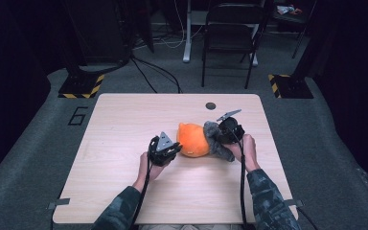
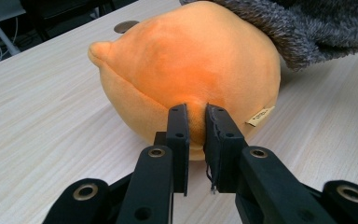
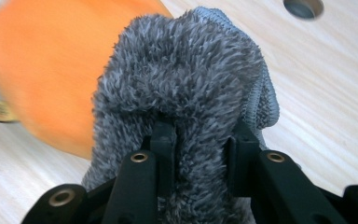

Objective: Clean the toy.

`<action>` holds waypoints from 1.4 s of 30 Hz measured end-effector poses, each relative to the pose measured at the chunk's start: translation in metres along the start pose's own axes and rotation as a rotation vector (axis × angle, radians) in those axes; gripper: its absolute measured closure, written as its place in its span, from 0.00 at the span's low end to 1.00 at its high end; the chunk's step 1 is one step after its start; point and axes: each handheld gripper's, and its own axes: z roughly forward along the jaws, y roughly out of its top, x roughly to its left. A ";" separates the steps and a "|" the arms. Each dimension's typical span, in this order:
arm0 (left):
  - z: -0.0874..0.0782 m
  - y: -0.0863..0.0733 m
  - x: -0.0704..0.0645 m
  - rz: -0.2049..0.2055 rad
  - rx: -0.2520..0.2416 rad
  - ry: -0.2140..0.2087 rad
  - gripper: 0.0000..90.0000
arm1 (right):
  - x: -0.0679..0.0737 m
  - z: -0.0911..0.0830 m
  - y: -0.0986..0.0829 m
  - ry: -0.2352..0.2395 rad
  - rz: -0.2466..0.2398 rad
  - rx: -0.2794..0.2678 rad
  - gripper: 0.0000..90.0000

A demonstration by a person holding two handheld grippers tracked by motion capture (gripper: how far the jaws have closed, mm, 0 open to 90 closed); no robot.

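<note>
While both grippers pinch, a round orange plush toy (image 2: 186,70) sits mid-table (image 1: 124,191).
Left gripper (image 2: 196,122) nips its smooth velvety skin; right gripper (image 3: 200,140) clamps a fuzzy grey sock (image 3: 182,74) against its side.

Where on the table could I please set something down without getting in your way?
The table is bare along its far edge up to the small round hole, down its left side, and across the near strip between the sleeves. The middle is crowded: the orange plush toy, the grey fuzzy cloth and both grippers.
</note>
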 end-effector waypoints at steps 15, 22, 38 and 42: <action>0.001 -0.001 0.001 -0.007 -0.005 0.011 0.89 | -0.007 -0.025 0.007 0.050 0.063 -0.116 0.79; 0.001 0.001 -0.003 0.003 -0.010 0.011 0.89 | 0.038 -0.042 0.025 0.118 -0.044 -0.218 0.79; 0.001 -0.001 -0.003 -0.004 -0.010 0.011 0.89 | 0.069 -0.009 0.029 0.100 -0.158 -0.151 0.78; 0.001 -0.001 -0.003 -0.004 -0.010 0.012 0.89 | 0.064 -0.010 0.027 0.064 -0.163 -0.138 0.78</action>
